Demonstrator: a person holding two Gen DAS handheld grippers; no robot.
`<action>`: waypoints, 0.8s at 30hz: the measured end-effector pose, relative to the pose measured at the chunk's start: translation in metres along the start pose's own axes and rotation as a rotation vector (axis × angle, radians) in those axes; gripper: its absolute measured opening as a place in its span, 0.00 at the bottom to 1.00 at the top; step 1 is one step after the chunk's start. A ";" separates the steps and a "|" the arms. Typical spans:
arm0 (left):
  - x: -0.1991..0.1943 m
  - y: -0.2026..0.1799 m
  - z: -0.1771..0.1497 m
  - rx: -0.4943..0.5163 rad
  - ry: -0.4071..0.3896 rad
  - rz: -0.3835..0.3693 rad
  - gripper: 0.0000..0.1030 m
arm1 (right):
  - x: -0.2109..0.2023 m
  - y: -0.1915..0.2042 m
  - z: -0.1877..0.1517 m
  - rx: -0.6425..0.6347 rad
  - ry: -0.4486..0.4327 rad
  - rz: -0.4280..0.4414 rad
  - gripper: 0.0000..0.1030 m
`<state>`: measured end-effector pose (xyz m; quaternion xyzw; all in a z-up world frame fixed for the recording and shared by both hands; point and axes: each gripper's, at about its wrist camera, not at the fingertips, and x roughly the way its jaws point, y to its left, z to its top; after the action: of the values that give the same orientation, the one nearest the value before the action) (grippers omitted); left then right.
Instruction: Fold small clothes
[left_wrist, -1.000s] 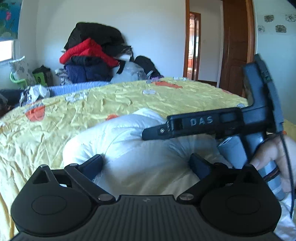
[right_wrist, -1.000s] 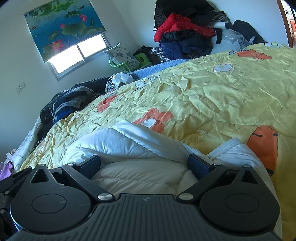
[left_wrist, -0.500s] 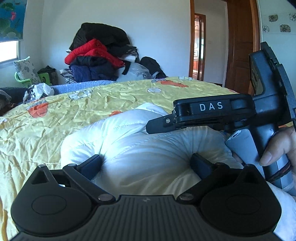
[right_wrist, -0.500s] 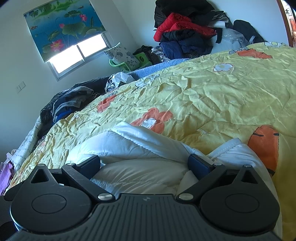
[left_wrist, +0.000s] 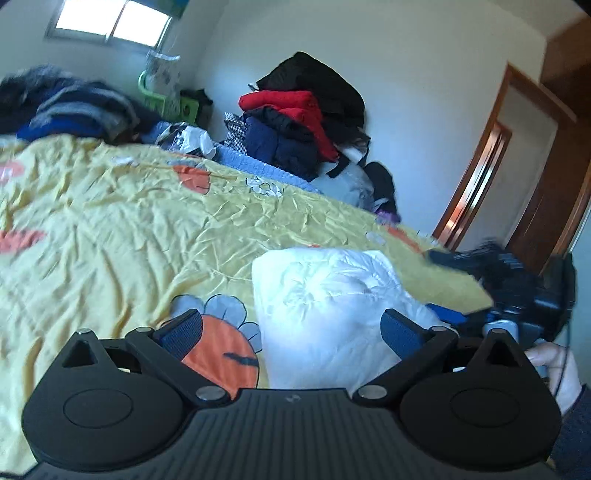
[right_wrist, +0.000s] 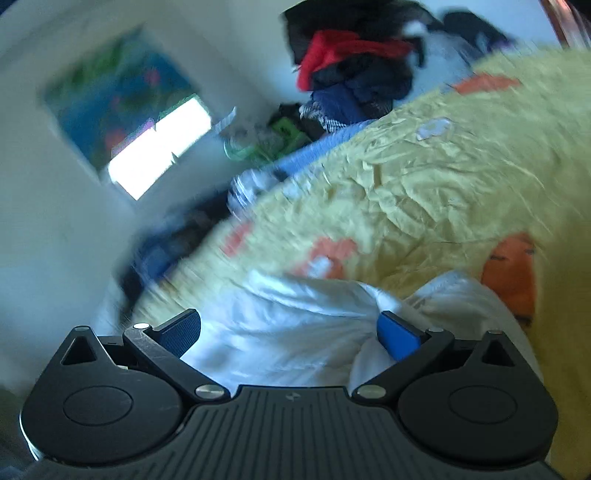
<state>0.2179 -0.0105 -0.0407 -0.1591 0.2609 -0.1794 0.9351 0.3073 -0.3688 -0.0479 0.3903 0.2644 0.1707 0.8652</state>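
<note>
Yellow quilt (left_wrist: 122, 229) spreads ahead of both tools. My left gripper (left_wrist: 291, 332) gapes wide, holding nothing; the white padded garment (left_wrist: 332, 306) bunches just ahead, toward its right finger. My right gripper (right_wrist: 290, 330), equally spread, straddles that fabric (right_wrist: 280, 325). I'd say flatten before creasing.

Puffy white jacket (left_wrist: 332, 314) looks slick; yellow bedspread (left_wrist: 147, 236) crinkled cloth.

Bed (left_wrist: 110, 229) under a crumpled yellow cover printed with orange and white shapes, carrying a folded white padded garment (left_wrist: 332, 314) near its near edge and dark heaped clothes (left_wrist: 70, 107) at its far left corner.
</note>
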 end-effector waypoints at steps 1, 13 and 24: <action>-0.005 0.005 0.003 -0.026 0.015 -0.024 1.00 | -0.013 -0.001 0.003 0.035 0.007 0.050 0.98; 0.044 0.029 -0.013 -0.283 0.299 -0.214 1.00 | -0.080 -0.062 -0.011 0.075 0.206 -0.232 0.99; 0.069 0.015 -0.020 -0.231 0.375 -0.154 1.00 | -0.038 -0.051 -0.027 0.069 0.293 -0.092 0.99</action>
<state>0.2659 -0.0301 -0.0931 -0.2482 0.4357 -0.2456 0.8296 0.2651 -0.4046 -0.0900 0.3780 0.4112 0.1766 0.8105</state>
